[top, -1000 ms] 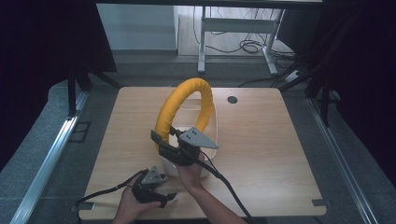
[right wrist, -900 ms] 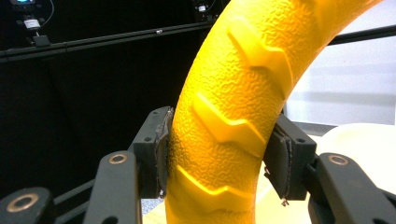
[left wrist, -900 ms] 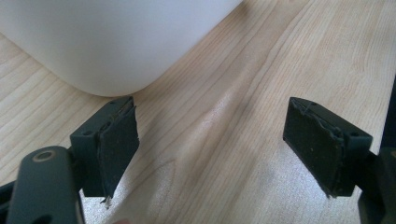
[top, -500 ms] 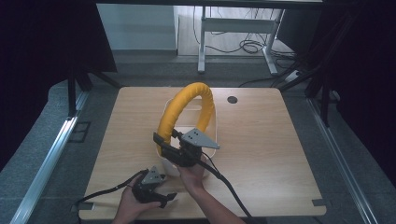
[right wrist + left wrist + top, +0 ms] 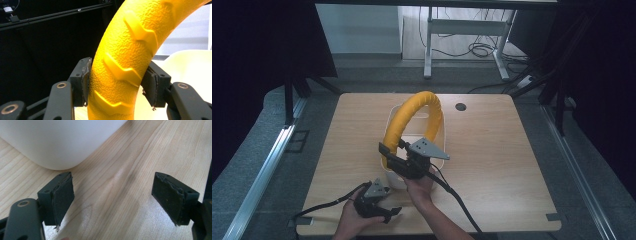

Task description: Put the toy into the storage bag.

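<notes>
So the right gripper [image 5: 117,85] is clamped on the yellow ring [image 5: 412,122], both pads pressed into its sides low down, with the arc rising up and away from the jaws over the white bin [image 5: 439,127]. Ring's held upright, standing just above the bin's near edge, so my guess is lowering it in is the obvious next move. Looks like pebbly rubbery plastic with raised chevron ridges. Bin is smooth, matte, round-cornered. Left gripper [image 5: 112,197] sits spread wide and empty on the wood table [image 5: 512,165], just beside the bin's near corner.
</notes>
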`<state>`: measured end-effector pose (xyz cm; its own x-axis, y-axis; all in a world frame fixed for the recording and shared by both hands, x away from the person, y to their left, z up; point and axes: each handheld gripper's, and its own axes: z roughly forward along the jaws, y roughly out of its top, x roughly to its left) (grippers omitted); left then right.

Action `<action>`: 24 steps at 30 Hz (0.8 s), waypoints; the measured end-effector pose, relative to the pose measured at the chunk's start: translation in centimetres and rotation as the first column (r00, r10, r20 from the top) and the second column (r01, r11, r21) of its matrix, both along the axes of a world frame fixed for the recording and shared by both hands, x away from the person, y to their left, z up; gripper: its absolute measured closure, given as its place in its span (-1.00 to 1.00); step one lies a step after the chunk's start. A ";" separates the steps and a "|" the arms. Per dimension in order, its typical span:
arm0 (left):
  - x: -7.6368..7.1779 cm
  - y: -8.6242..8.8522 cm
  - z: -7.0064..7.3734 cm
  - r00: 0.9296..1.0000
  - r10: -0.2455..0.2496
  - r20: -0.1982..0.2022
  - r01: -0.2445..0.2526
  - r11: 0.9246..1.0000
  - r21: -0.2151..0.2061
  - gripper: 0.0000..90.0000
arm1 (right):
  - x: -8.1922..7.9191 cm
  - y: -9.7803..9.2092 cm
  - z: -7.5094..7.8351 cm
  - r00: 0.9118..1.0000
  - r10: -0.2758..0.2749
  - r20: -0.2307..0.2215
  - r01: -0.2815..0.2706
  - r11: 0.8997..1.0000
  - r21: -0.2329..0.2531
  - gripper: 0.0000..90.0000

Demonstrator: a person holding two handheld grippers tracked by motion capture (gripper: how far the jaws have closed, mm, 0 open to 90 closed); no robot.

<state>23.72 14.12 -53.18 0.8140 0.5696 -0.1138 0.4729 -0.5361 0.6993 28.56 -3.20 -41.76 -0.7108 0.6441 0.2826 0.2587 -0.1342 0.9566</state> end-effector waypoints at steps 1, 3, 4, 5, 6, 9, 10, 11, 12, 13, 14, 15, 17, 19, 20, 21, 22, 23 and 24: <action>0.0 0.0 0.0 1.000 0.000 0.000 0.000 1.000 0.000 -0.59 | 0.0 0.0 0.0 1.000 0.000 0.000 0.000 1.000 0.000 0.01; 0.0 0.0 0.0 1.000 0.001 0.000 -0.001 1.000 -0.003 -0.59 | 0.0 0.0 0.0 1.000 0.001 0.000 -0.001 1.000 0.000 0.00; 0.0 0.0 0.0 1.000 0.000 0.000 0.000 1.000 -0.001 -0.59 | 0.0 0.0 0.0 1.000 -0.001 0.006 0.001 1.000 -0.004 -0.02; 0.0 0.0 0.0 1.000 0.000 0.000 0.000 1.000 0.000 -0.59 | 0.0 0.0 0.0 1.000 -0.004 0.016 0.004 1.000 -0.010 -0.03; 0.0 0.0 0.0 1.000 -0.003 -0.002 0.003 1.000 0.004 -0.59 | -0.1 -0.1 0.1 1.000 -0.002 0.027 0.003 1.000 -0.017 -0.07; 0.0 0.0 0.0 1.000 -0.004 -0.002 0.004 1.000 0.005 -0.59 | -0.2 -0.2 0.1 0.999 0.000 0.038 0.001 1.000 -0.020 -0.13; 0.0 0.0 0.0 1.000 -0.004 -0.001 0.004 1.000 0.005 -0.59 | -0.3 -0.4 0.1 0.999 0.003 0.040 -0.003 1.000 -0.019 -0.16; 0.0 0.0 0.0 1.000 -0.001 0.000 0.001 1.000 0.000 -0.59 | -0.3 -0.4 0.1 0.999 0.005 0.041 -0.004 1.000 -0.017 -0.19; 0.0 0.0 0.0 1.000 0.001 0.000 -0.001 1.000 -0.001 -0.59 | -0.4 -0.8 0.1 0.999 0.006 0.051 -0.005 1.000 -0.017 -0.23; 0.0 0.0 0.0 1.000 0.001 0.000 -0.001 1.000 -0.001 -0.59 | -0.4 -0.8 0.1 0.999 0.006 0.051 -0.005 1.000 -0.017 -0.23; 0.0 0.0 0.0 1.000 0.001 0.000 -0.001 1.000 0.000 -0.59 | -0.5 -0.9 0.1 0.999 0.001 0.052 -0.001 1.000 -0.006 -0.26; 0.0 0.0 0.0 1.000 0.003 0.000 -0.003 1.000 0.000 -0.60 | -0.5 -1.1 0.1 0.998 -0.002 0.058 0.002 1.000 0.002 -0.27; 0.0 0.0 0.0 1.000 0.001 -0.001 -0.001 1.000 0.001 -0.60 | -0.8 -1.6 0.2 0.997 -0.001 0.071 0.000 1.000 0.015 -0.28; 0.0 0.0 0.0 1.000 0.000 0.000 0.000 1.000 0.005 -0.60 | -0.9 -1.8 0.2 0.997 0.001 0.071 -0.003 1.000 0.018 -0.27; 0.0 0.0 0.0 1.000 0.000 0.000 0.000 1.000 0.007 -0.60 | -1.0 -2.3 0.3 0.998 0.009 0.067 -0.011 1.000 0.027 -0.22; 0.0 0.0 0.0 1.000 0.000 0.000 0.000 1.000 0.007 -0.60 | -1.0 -2.3 0.3 0.998 0.009 0.067 -0.011 1.000 0.027 -0.22; 0.0 0.0 0.0 1.000 0.001 0.000 -0.001 1.000 0.006 -0.60 | -1.1 -2.9 0.4 0.998 0.010 0.068 -0.012 1.000 0.021 -0.21; 0.0 0.1 0.1 1.000 0.000 0.000 0.000 1.000 0.006 -0.60 | -1.1 -3.1 0.5 0.997 0.008 0.070 -0.009 1.000 0.019 -0.21; 0.0 0.1 0.1 1.000 0.001 0.001 -0.001 1.000 0.010 -0.60 | -1.1 -3.5 0.5 0.997 0.006 0.074 -0.007 1.000 0.014 -0.21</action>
<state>23.71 14.22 -53.09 0.8137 0.5714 -0.1069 0.4724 -0.5427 0.6945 27.41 -6.66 -41.26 -0.7340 0.6359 0.2383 0.1886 -0.1461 0.9711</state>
